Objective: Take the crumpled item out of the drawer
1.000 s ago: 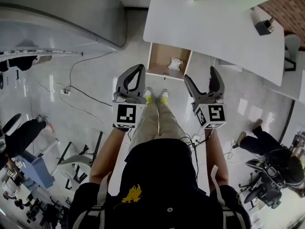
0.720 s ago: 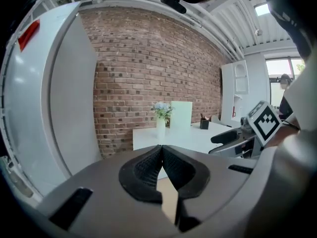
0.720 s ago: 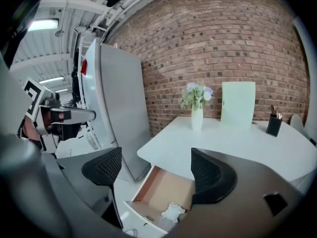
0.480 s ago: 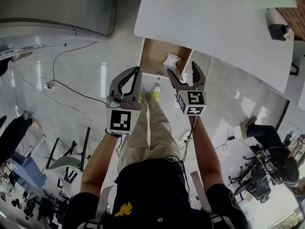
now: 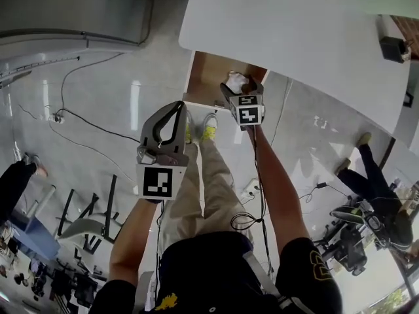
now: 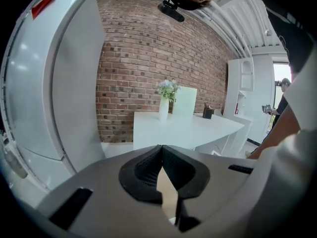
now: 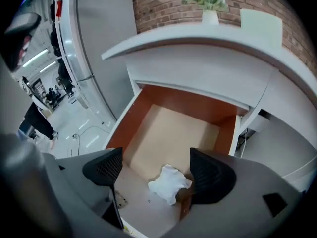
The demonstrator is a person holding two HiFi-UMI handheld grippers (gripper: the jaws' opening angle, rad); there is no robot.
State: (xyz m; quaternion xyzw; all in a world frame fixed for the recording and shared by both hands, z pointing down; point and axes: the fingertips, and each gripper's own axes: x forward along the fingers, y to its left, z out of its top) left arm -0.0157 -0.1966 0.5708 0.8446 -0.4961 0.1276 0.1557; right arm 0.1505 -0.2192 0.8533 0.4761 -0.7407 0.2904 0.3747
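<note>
A crumpled white item (image 7: 169, 182) lies on the floor of the open wooden drawer (image 7: 168, 128), near its front right corner. In the head view the drawer (image 5: 206, 77) sticks out from under the white table, and the crumpled item (image 5: 236, 79) shows just past my right gripper (image 5: 241, 86). That right gripper (image 7: 157, 175) hangs open over the drawer's front, one finger on either side of the item and apart from it. My left gripper (image 5: 180, 106) stays back over the floor, left of the drawer, shut on nothing (image 6: 161, 150).
The white table (image 5: 294, 38) covers the drawer's rear and carries a vase of flowers (image 6: 164, 108) and a small black object (image 5: 395, 48). A grey cabinet (image 5: 72, 12) stands at the left. Cables (image 5: 85, 120) cross the floor. The person's yellow shoes (image 5: 208, 120) stand before the drawer.
My right gripper has moved forward from beside the left one to above the drawer's front, over the crumpled item. The left gripper has stayed back, shut.
</note>
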